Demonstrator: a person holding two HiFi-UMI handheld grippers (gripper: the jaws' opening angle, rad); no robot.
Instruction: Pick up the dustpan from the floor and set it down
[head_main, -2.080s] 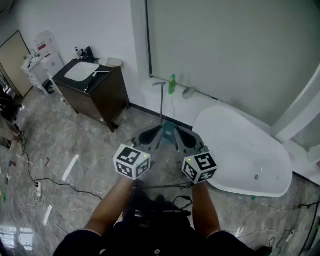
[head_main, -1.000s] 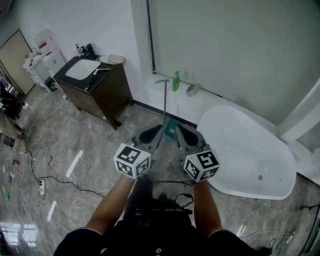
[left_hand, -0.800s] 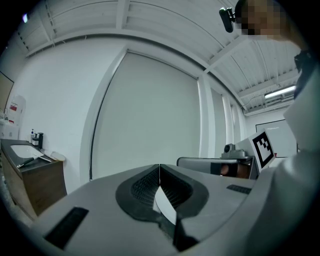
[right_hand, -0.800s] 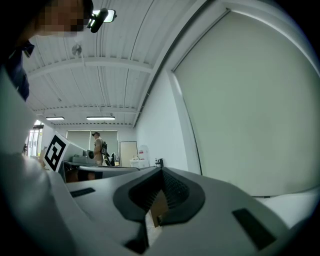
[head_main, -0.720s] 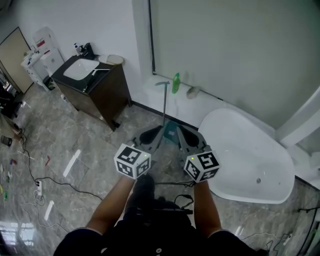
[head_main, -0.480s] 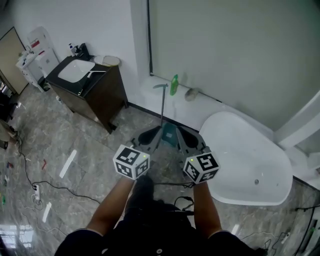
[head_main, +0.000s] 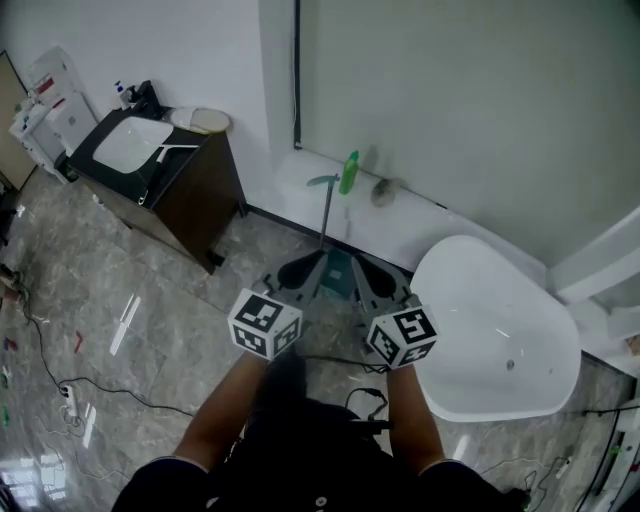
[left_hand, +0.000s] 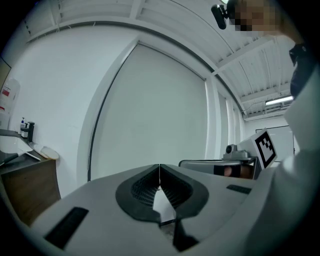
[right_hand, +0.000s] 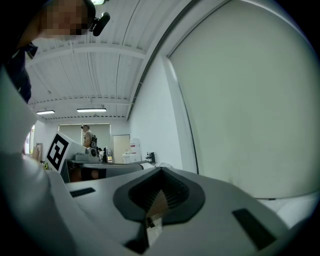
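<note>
The dustpan (head_main: 338, 270) has a teal pan and a long thin upright handle (head_main: 325, 212). In the head view it stands on the marble floor by the white wall ledge, straight ahead. Its pan shows between the two gripper noses. My left gripper (head_main: 291, 271) and right gripper (head_main: 366, 273) are held side by side, pointing level toward the wall, above and short of the pan. Both have their jaws shut with nothing between them; the tips meet in the left gripper view (left_hand: 159, 168) and in the right gripper view (right_hand: 161, 170). Neither gripper view shows the dustpan.
A dark vanity cabinet (head_main: 190, 195) with a white sink stands at the left. A white bathtub (head_main: 495, 340) lies on the right. A green bottle (head_main: 350, 172) sits on the ledge behind the dustpan. Cables (head_main: 60, 392) trail over the floor, lower left.
The whole view has shifted: the cabinet and the floor slid left and the wall came nearer. Both grippers kept their side-by-side pose and stayed shut.
</note>
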